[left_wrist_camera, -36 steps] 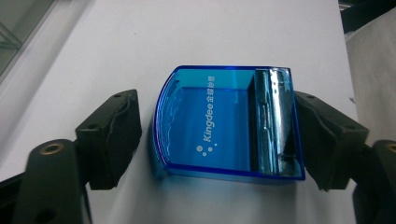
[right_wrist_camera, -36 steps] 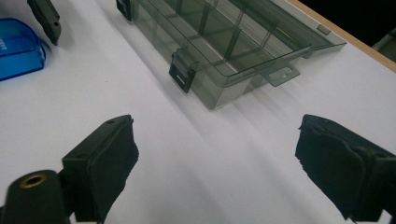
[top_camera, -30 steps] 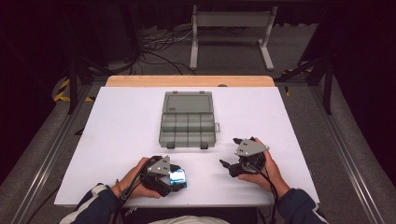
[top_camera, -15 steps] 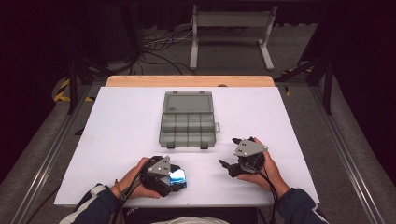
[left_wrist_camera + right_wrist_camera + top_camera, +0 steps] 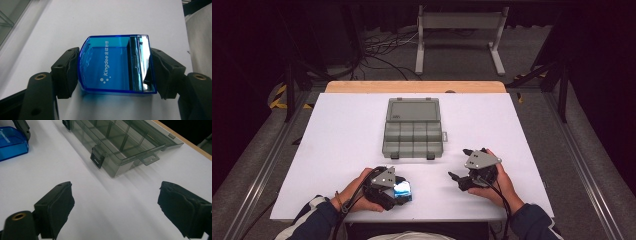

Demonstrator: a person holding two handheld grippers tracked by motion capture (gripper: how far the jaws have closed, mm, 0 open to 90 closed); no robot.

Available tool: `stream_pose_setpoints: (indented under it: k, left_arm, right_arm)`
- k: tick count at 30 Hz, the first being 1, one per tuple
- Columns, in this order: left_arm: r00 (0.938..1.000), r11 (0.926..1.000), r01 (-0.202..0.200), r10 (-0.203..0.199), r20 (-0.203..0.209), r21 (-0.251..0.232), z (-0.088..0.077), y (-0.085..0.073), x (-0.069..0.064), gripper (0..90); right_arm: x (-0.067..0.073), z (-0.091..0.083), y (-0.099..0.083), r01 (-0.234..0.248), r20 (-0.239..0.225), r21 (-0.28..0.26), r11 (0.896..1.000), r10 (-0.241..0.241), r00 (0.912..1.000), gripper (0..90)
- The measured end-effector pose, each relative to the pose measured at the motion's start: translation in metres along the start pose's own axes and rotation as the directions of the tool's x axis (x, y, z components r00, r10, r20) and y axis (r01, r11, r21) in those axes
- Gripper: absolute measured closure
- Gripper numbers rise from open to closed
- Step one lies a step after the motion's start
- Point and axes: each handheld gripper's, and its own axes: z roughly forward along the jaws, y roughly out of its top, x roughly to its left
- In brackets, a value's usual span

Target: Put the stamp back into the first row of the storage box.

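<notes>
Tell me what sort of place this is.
Probably a lab or workshop set up for recording demonstrations: a white table on a metal frame, loose cables on the grey floor behind it, dark surroundings, and a person holding a tool in each hand beside a compartment box.

No visible change, seemingly (both hands and the blue box (image 5: 402,190) in identical places).

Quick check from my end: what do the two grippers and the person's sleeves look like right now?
Both are black handheld units. The left gripper and right gripper each carry a grey three-cornered plate with small dots on top, and a black cable trails back. The jaws are black with padded faces and brass-coloured bolt holes. Sleeves are dark with white stripes.
</notes>
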Motion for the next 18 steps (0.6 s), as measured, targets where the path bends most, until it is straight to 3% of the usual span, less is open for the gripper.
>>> stream_pose_setpoints:
  k: [6,18]
  left_arm:
    - [1.0,1.0,0.004,-0.004,-0.005,0.0,0.0001,0.0003,-0.0008,30.8]
    - [0.9975,0.9995,0.027,-0.028,-0.065,-0.014,-0.0031,0.001,-0.0002,30.9]
  right_arm:
    - [-0.0006,-0.0038,0.0003,-0.01,0.01,-0.012,1.0,0.01,0.9999,12.7]
    - [-0.0014,-0.0021,0.0007,-0.009,0.005,-0.01,1.0,0.009,0.9999,12.8]
